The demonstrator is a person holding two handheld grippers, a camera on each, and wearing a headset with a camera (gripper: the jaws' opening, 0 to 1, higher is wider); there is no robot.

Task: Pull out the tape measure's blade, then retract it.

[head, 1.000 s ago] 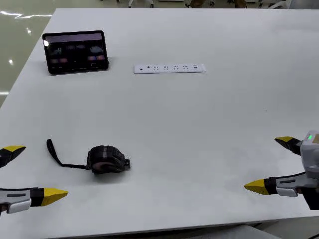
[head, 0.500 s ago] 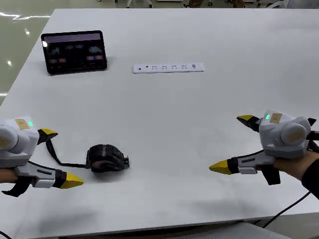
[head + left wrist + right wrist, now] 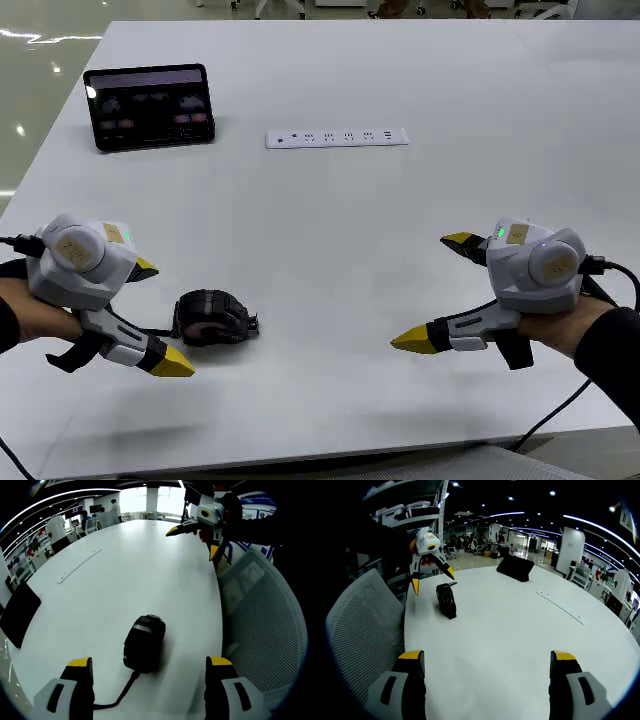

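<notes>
Plainly, the tape (image 3: pixel 212 318) was seen lying on the white table (image 3: pixel 330 230), near its front edge and toward the left. The blade was wound in, with only its hook end made out at the case's right side in the head view. A black strap (image 3: pixel 126 685) was seen running from the case's rear back toward the left gripper (image 3: pixel 160 317).

That gripper was held in the left hand (image 3: pixel 40 320) just left of the tape. Its yellow-tipped jaws were spread wide and nothing was gripped between them. In the left gripper view the tape was framed between the two jaws and a little ahead of them, touched by neither.

The right gripper (image 3: pixel 430 291) was held in the right hand (image 3: pixel 570 330) over the table's right part, well apart from the tape. Its jaws were likewise spread wide and empty. In the right gripper view the tape was seen far ahead to the left, with the left gripper poised just beside it.

A dark tablet (image 3: pixel 150 105) was propped at the table's far left, and a white power strip (image 3: pixel 337 137) was laid flat near the middle of the far part. A mesh chair (image 3: pixel 265 630) was seen beside the table's edge in the left gripper view.
</notes>
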